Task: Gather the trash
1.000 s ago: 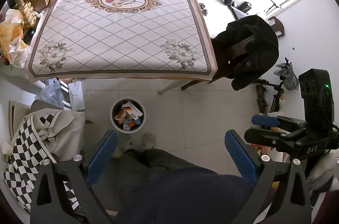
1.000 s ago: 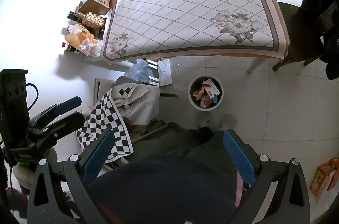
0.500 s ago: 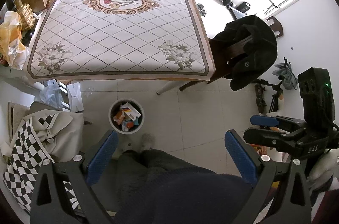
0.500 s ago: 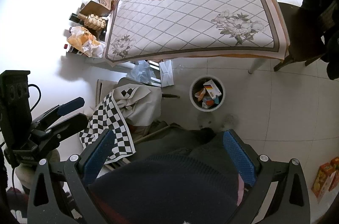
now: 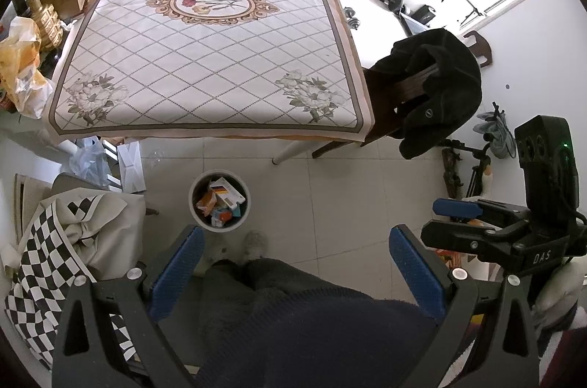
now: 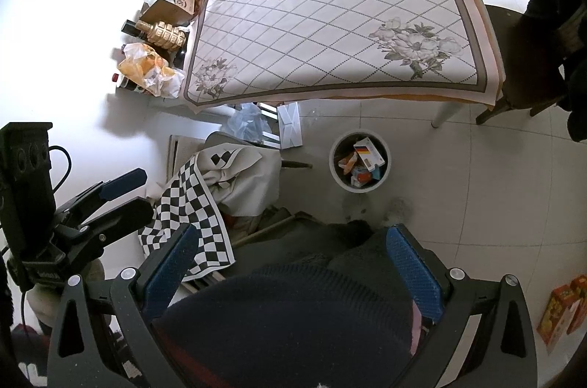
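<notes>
A round white trash bin [image 5: 219,226] stands on the tiled floor in front of the table, holding several cardboard packets [image 5: 222,199]. It also shows in the right wrist view [image 6: 358,184]. My left gripper [image 5: 295,263] is open and empty, held high above the floor over the person's legs. My right gripper [image 6: 291,259] is open and empty too, likewise high up. Each gripper shows at the side of the other's view: the right one [image 5: 477,223], the left one [image 6: 99,201].
A table [image 5: 205,58] with a patterned cloth stands beyond the bin. A wooden chair with a black coat [image 5: 436,87] is at its right. A chequered cloth [image 5: 47,241] lies left. Bags and boxes [image 6: 154,39] sit by the wall. An orange box [image 6: 561,311] lies on the floor.
Both grippers have drifted slightly, so the table and bin shift a little in view. Both stay open and empty.
</notes>
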Available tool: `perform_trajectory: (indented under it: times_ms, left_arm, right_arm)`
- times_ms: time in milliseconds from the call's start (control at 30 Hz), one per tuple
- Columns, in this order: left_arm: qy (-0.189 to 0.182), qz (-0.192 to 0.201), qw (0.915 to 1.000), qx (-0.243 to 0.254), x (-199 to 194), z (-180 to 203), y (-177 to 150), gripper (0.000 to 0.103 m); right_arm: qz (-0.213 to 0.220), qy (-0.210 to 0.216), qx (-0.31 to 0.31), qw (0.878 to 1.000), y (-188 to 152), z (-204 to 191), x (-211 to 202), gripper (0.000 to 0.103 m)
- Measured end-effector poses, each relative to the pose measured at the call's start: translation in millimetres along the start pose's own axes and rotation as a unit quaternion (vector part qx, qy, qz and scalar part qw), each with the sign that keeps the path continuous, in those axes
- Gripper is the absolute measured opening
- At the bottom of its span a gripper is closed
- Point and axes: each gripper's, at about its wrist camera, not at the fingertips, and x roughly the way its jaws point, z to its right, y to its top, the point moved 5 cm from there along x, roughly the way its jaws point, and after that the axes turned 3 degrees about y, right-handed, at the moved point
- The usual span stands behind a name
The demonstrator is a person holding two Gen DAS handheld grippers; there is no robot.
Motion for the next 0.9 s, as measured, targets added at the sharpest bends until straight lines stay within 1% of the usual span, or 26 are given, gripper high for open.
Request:
perform_trajectory:
  times_ms: [900]
  left_arm:
    - [0.003, 0.005, 0.9999, -0.009, -3.3, -7.1, -3.1, 0.103]
  right_arm:
    - [0.002, 0.0, 0.004, 1.0, -1.7, -4.7, 1.6, 0.103]
